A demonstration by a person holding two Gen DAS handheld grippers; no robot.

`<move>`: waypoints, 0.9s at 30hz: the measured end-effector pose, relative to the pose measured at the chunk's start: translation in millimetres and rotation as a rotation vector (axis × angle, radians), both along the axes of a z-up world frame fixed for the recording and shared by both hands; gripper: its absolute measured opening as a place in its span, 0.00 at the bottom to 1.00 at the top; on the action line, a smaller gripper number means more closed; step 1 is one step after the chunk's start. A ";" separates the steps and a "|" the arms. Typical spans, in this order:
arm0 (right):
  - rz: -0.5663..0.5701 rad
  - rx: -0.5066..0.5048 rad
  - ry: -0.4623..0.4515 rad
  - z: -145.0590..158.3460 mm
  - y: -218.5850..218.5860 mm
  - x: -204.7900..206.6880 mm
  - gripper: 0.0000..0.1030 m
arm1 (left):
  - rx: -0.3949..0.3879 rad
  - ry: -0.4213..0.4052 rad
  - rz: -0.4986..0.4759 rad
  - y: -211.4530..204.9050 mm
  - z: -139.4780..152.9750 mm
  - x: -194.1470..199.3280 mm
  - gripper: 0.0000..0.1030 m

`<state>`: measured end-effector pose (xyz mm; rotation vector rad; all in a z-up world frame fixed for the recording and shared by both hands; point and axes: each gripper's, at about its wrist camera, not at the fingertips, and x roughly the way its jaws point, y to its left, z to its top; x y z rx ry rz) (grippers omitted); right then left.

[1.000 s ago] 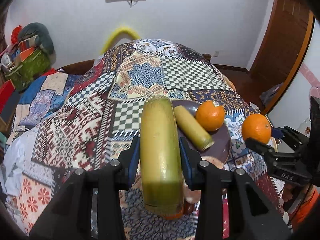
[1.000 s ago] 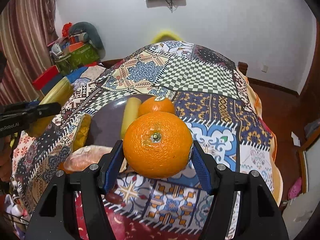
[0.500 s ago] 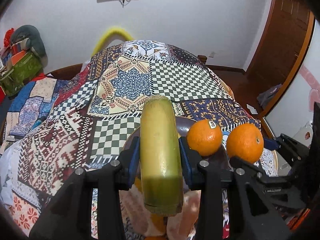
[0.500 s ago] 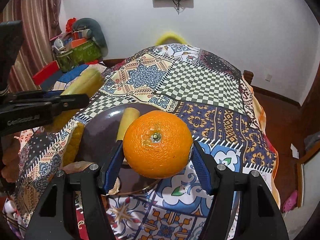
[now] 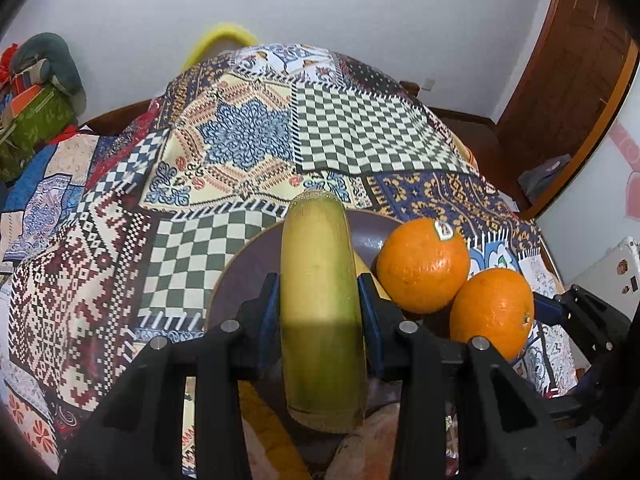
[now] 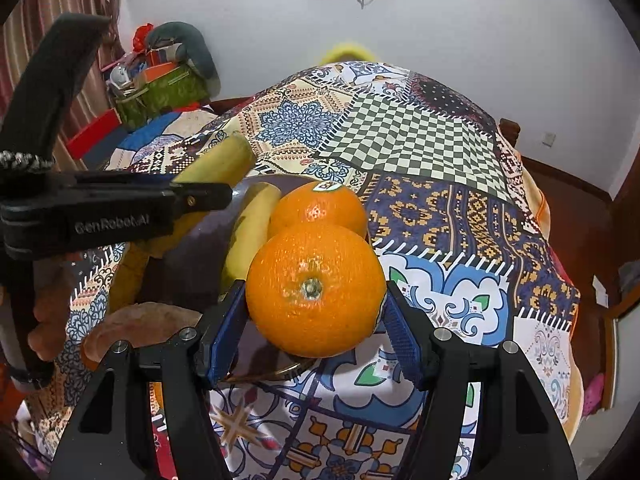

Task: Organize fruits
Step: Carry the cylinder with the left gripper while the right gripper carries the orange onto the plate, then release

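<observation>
My left gripper (image 5: 319,312) is shut on a yellow-green banana piece (image 5: 320,280) and holds it over the dark purple plate (image 5: 240,276). On the plate lie a stickered orange (image 5: 422,266) and a second banana piece (image 6: 250,228), mostly hidden in the left wrist view. My right gripper (image 6: 316,320) is shut on an orange (image 6: 316,288) at the plate's right rim (image 6: 280,372), right beside the stickered orange (image 6: 318,208). The held orange also shows in the left wrist view (image 5: 492,312). The left gripper (image 6: 120,208) shows in the right wrist view with its banana piece (image 6: 218,162).
A patchwork cloth (image 5: 248,144) covers the table. A brownish bread-like item (image 6: 136,324) and a yellow corn-like item (image 6: 124,280) lie at the plate's near left. Clutter (image 6: 160,84) is piled at the far left wall. A wooden door (image 5: 572,80) stands at right.
Both grippers have moved forward and closer to the plate. The held orange now sits right beside the stickered orange, and the held banana piece is over the plate.
</observation>
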<state>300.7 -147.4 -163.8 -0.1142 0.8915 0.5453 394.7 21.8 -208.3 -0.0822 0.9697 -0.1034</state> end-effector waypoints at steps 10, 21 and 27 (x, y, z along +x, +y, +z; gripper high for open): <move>0.011 0.003 0.019 -7.3 12.2 10.3 0.61 | 0.003 0.028 -0.009 -0.4 -8.6 -0.3 0.37; 0.017 0.029 0.066 -13.2 9.0 14.9 0.61 | -0.031 0.066 0.002 8.8 -18.1 1.2 0.37; 0.019 -0.005 0.056 -12.4 13.7 13.2 0.61 | -0.037 0.077 0.025 15.7 -19.4 -1.4 0.37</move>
